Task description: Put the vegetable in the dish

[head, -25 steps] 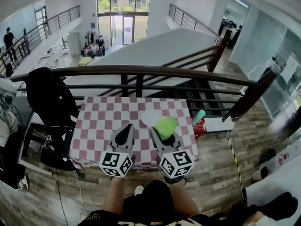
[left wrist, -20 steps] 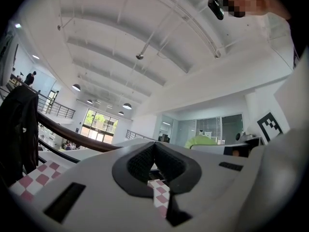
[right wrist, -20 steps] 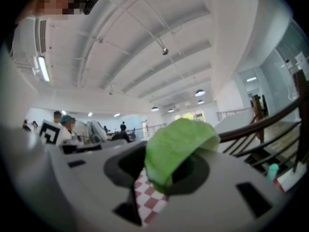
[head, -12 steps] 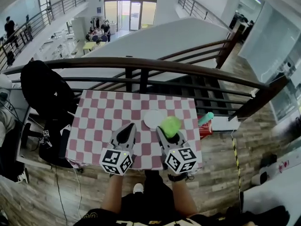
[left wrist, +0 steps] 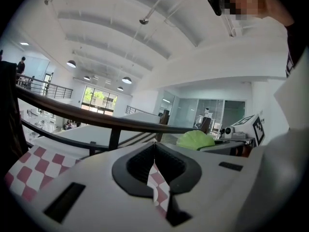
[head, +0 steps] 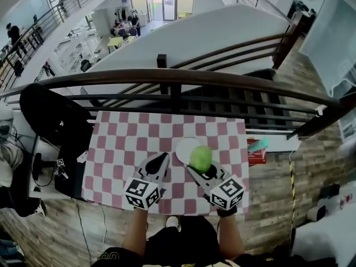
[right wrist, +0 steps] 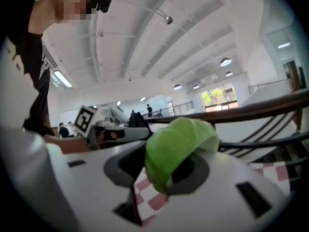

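My right gripper [head: 201, 166] is shut on a light green leafy vegetable [head: 201, 158], which bulges out between its jaws [right wrist: 179, 149]. It hangs over the near right part of the pink-and-white checked table [head: 128, 143], with the vegetable overlapping the right edge of a small white dish [head: 184, 148]. My left gripper [head: 161, 161] hovers just left of the dish, shut and empty; its jaws meet in the left gripper view [left wrist: 154, 146], where the vegetable [left wrist: 195, 140] shows to the right.
A dark wooden railing [head: 178, 78] runs behind the table's far edge, with a stairwell drop beyond. A red box with a teal object [head: 257, 149] sits off the table's right side. A black chair [head: 53, 121] stands at the left.
Both grippers have come down and forward over the table, closer to the dish. The vegetable stays clamped in the right gripper and now overlaps the dish's edge.
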{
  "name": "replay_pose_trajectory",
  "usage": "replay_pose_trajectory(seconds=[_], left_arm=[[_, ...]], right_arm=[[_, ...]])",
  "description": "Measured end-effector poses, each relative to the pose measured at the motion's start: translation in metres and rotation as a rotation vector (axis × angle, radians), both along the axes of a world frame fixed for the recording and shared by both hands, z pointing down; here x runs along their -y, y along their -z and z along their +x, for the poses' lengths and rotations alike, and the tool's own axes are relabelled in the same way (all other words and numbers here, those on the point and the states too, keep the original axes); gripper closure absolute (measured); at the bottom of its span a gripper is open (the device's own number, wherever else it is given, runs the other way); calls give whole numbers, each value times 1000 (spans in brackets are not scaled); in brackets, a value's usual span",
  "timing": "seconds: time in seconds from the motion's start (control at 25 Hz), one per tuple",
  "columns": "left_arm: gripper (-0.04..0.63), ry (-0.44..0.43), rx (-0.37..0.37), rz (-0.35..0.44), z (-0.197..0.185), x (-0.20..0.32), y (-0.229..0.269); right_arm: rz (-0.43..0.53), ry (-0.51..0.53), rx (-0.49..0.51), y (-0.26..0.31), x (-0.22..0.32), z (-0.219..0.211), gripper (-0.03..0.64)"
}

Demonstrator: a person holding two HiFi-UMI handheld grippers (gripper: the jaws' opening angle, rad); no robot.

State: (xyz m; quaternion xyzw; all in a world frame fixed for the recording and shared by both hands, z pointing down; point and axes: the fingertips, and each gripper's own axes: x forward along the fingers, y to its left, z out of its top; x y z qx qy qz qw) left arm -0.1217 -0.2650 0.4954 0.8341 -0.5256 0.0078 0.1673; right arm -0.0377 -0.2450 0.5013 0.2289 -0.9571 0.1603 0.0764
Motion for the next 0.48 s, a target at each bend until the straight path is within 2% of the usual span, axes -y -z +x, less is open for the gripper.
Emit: replay_pose_trajectory(seconds=[0.16, 0.24, 0.4, 0.48], left_arm=[[575, -5, 33, -105, -9, 22, -43], [574, -38, 54, -137, -11, 27, -62], [572, -221, 146, -109, 7, 31, -81], [537, -318, 163, -92, 19, 32, -86]], right_arm=[[-139, 88, -36, -50, 19, 6, 482], [-236, 115, -24, -78, 27, 7, 482], [-462, 193, 90, -118, 33, 15, 482], [-538, 236, 165, -128, 35, 19, 482]])
